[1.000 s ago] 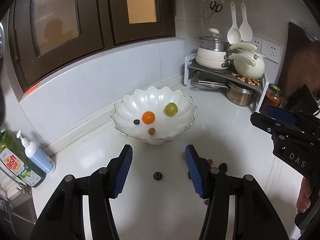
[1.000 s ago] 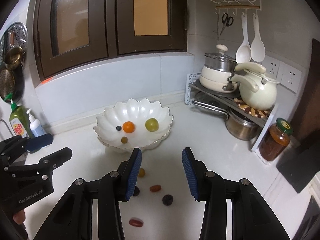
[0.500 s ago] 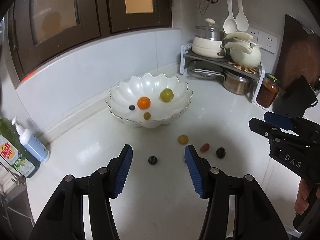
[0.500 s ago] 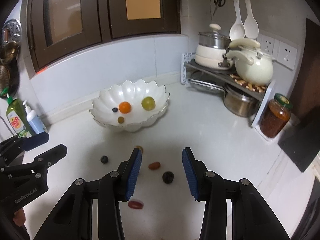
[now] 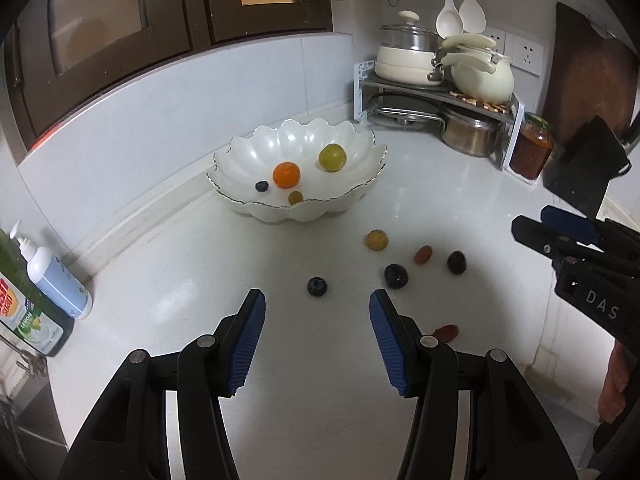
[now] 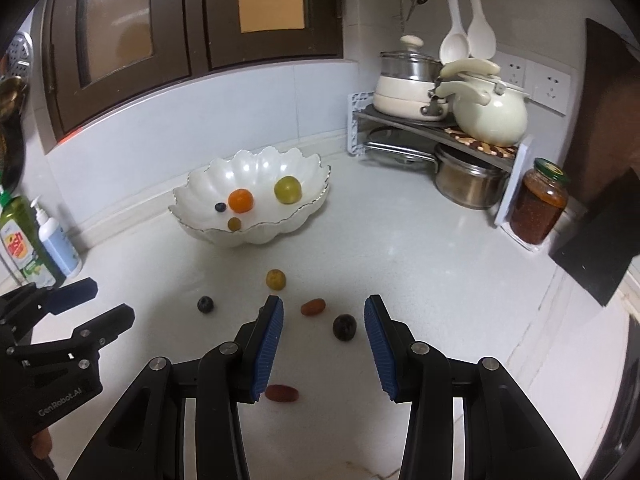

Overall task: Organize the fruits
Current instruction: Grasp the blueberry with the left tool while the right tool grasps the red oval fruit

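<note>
Left gripper: jaws partly open, nothing between pads. Blueberry on white countertop, at 12 o'clock from gap, just ahead, round, so no long axis to match. Nearer to left gripper than to right. Scalloped white bowl further at 12 o'clock, already with orange, green fruit, small ones. Right gripper: partly open too, empty; dark grape near right pad, at about 1 o'clock.
</note>
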`<state>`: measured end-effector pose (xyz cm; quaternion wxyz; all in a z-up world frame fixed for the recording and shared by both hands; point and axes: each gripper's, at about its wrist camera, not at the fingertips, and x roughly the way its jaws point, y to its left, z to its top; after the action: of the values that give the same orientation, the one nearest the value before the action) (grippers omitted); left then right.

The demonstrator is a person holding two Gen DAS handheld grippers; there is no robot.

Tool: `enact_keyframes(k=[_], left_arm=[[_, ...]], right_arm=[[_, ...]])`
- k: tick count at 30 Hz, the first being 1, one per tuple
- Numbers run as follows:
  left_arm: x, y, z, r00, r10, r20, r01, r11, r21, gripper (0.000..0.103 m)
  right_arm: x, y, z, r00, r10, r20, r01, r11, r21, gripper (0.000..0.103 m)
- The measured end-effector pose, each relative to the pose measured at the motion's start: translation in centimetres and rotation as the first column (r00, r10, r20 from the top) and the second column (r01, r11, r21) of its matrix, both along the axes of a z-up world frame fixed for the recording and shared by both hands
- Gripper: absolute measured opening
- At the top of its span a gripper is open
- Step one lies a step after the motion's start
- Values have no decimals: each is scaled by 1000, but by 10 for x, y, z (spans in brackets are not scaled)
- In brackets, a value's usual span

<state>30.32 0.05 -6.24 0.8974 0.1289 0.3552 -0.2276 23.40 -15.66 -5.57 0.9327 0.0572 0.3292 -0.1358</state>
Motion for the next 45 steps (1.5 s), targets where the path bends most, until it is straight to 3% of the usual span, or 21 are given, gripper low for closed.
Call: enact_keyframes(k=[6,13,18,33,45], left_arm=[[6,12,-2,997,-55,45,55,998,0,53],[16,19,-16,987,-138,78,135,990,37,54],[24,17,-30,979,-195,66,191,980,56,54],[61,6,-65,972,-236,26,234,971,45,54],[80,-7,-87,966,-258,-11,259,965,36,54]], right_arm=[[-7,18,-10,997,-65,28,64,997,31,44],[-8,39,-33,992,-127,-9,127,991,30,44],[-10,44,-51,983,-182,-37,184,981,67,44],[7,47,-97,956,-271,-108,283,951,123,44],[17,52,-112,946,-297,-128,306,950,58,44]])
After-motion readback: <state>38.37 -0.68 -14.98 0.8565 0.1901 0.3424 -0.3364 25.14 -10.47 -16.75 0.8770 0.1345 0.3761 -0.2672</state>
